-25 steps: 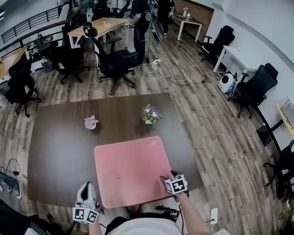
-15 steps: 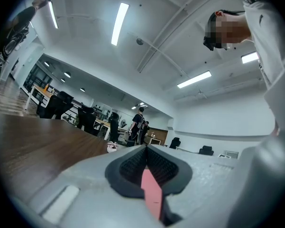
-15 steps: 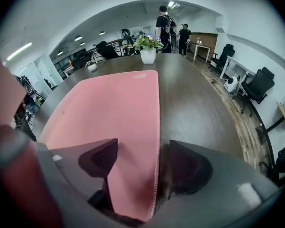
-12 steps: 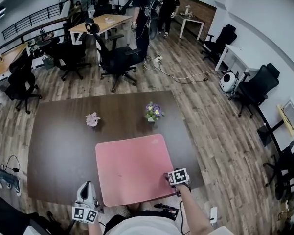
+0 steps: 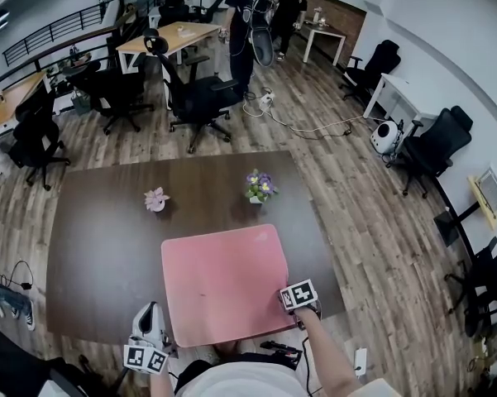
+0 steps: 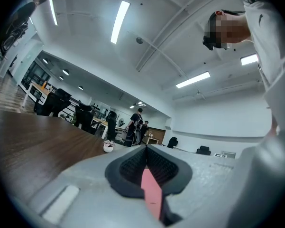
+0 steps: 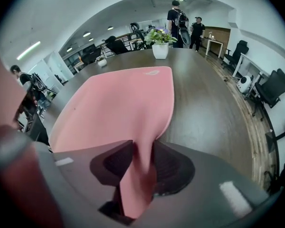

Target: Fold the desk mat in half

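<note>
Two sets of jaws grip the desk mat, one at each near corner.

Left gripper (image 6: pixel 147 166): the jaws are closed together on the desk mat (image 6: pixel 151 196). In the left gripper view, the mat shows only as a narrow pink strip, edge-on, pinched between the two dark pads (image 6: pixel 132 167). The gripper points level along the tabletop (image 6: pixel 33 141).

Right gripper (image 7: pixel 140 167): the jaws have just been closing, and the near right corner of the mat stands between them. The pads (image 7: pixel 173 167) press on it from both sides. In the right gripper view, this corner curls up off the tabletop into the jaws, and the gripper points steeply down.

Beyond the right jaws, the rest of the mat lies flat and unfolded in a single layer. Its far edge runs toward the middle of the tabletop.

In the head view, the mat occupies the near centre of the dark brown tabletop, and its near edge reaches the near edge of the tabletop. The left gripper sits at the near left corner, the right gripper at the near right corner.

Past the far edge of the mat stand a potted plant with purple flowers (image 5: pixel 257 190), just beyond the far right corner, and a small pink plant (image 5: pixel 155 199), further left. Both stand apart from the mat.
</note>
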